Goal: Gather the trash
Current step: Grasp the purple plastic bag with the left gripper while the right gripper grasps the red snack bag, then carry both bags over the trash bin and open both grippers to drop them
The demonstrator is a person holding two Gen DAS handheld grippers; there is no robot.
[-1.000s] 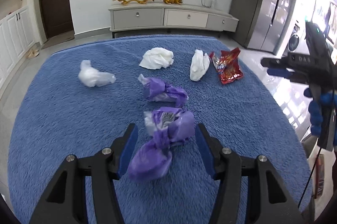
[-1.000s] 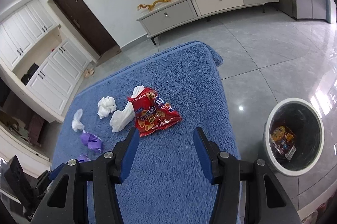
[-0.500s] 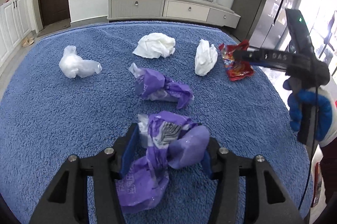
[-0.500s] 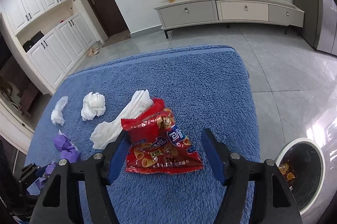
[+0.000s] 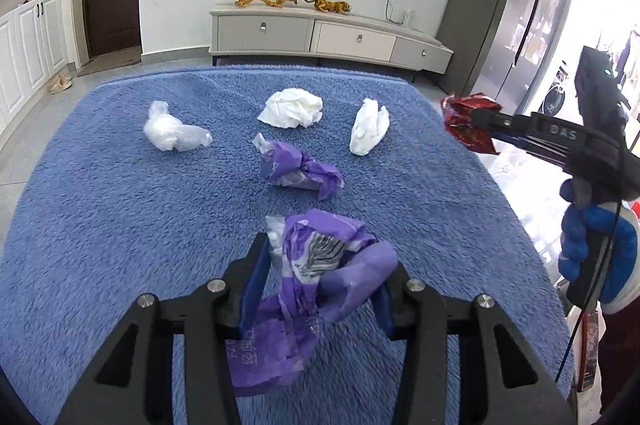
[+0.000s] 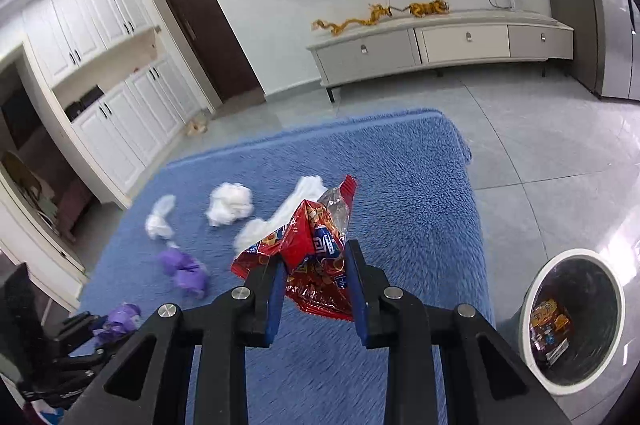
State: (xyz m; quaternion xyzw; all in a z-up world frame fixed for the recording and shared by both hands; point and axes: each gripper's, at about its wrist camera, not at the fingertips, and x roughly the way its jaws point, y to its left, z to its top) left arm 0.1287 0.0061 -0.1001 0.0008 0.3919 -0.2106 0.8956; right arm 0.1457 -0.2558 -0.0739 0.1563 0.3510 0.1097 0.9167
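While the left gripper (image 5: 320, 277) clenches a purple wrapper (image 5: 316, 265), the right gripper (image 6: 316, 281), jaws just closing, seemingly grips a red snack bag (image 6: 316, 253) near the blue rug's (image 6: 400, 185) right edge.

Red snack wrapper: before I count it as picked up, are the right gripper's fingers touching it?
Touching. The right wrist view shows both fingers pressed against the crumpled red snack wrapper.

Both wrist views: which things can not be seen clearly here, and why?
- Trash bin, right wrist view: its base is cut off by the picture's edge; only one wrapper inside shows.
- Purple bag in the left gripper, left wrist view: the print is too crumpled to read.
- Red snack wrapper in the right gripper: the fingers hide its sides.
- Tissues, right wrist view: blurred.
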